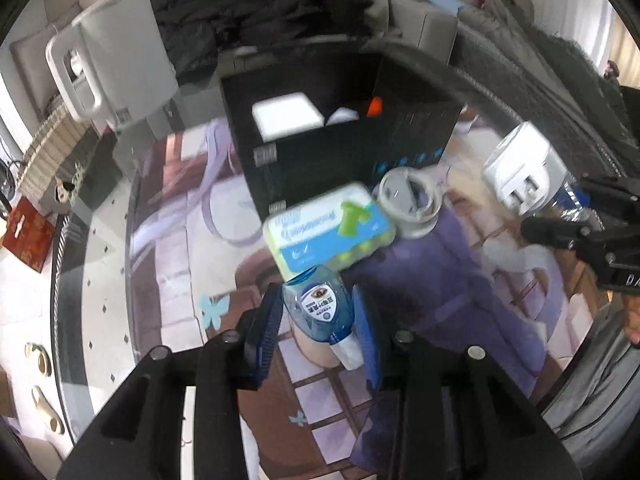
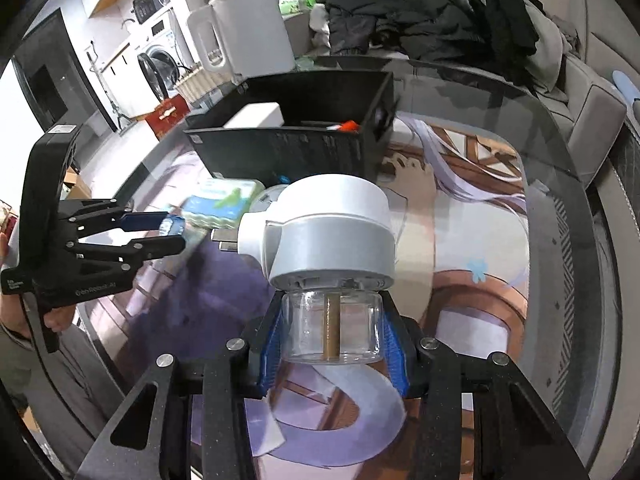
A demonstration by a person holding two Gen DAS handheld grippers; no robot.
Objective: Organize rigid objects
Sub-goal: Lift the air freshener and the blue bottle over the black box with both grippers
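- Nearest in the left wrist view, the left gripper is closed on a small blue bottle, its ribbed blue pads pressing the two flat sides, the white cap pointing back toward the camera. The bottle hangs above the printed mat, clear of it.
- That bottle looks light, smooth plastic, probably a little slippery; the flat sides where it is taken seem the sound place, as the rounded shoulder would likely slide out.
- Nearest in the right wrist view, the right gripper is clamped on the clear jar of a plug-in vaporizer, pads on either side of the jar, the white and grey head standing beyond the fingertips with its plug prongs out to the left.
- This one looks top-heavy: a bulky head on a small, smooth jar. I judge it could swing or twist in the grip, and the jar may be brittle, so a firm hold low on the jar suits it.
- Farther on the mat lie a green and blue pack and a round grey reel, touching each other.
- Beyond them stands the black box, open-topped, already holding a white block and something orange.
- Behind the box sit a white kettle and a heap of dark clothing.
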